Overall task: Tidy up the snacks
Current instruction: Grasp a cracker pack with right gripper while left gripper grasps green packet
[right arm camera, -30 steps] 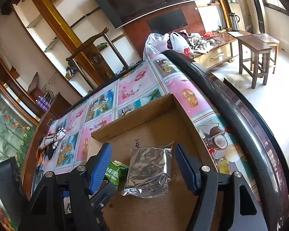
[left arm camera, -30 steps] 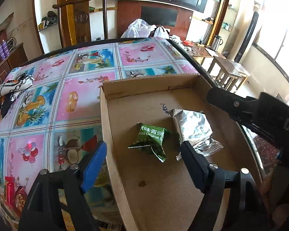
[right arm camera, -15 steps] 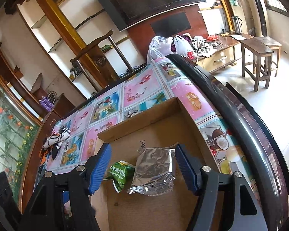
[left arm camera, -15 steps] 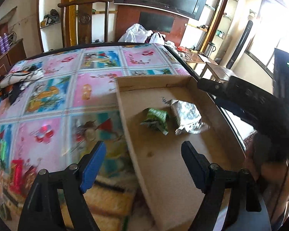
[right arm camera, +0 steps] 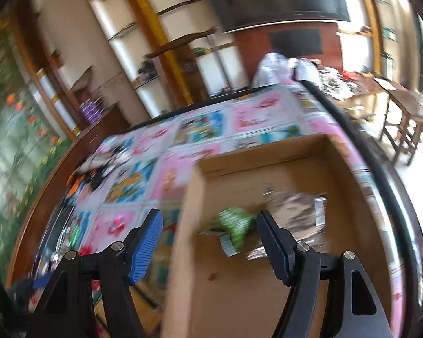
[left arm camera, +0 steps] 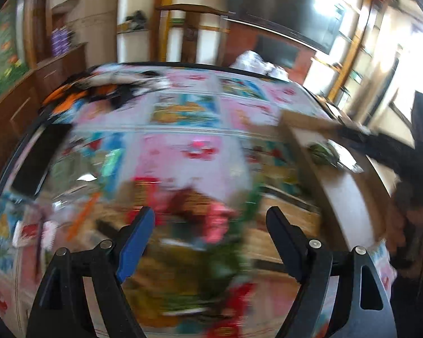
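Wooden shelving and a dark television fill the wall behind the round table [left arm camera: 183, 146], whose cloth is a grid of pink and blue picture squares. From your left wrist camera, nearly everything is smeared with blur. Your left gripper [left arm camera: 210, 225] stands wide apart with nothing between its fingers, over a heap of snack packets [left arm camera: 211, 225] in red, pink and green on the near part of the table; single packets cannot be told apart. A dark flat slab [left arm camera: 39, 160] lies by the table's left edge. To the right sits the cardboard box [left arm camera: 341, 191], and your right gripper [left arm camera: 380, 146] reaches over its far corner as a dark shape.

From your right wrist camera, your right gripper [right arm camera: 208, 228] is also spread wide and grips nothing. Its fingers straddle the box's [right arm camera: 189, 225] left wall, the blue-padded finger [right arm camera: 145, 246] outside over the cloth, the black one over the box floor. Inside the box lie a green packet [right arm camera: 235, 225] and, touching it on the right, a silver foil packet [right arm camera: 293, 214].
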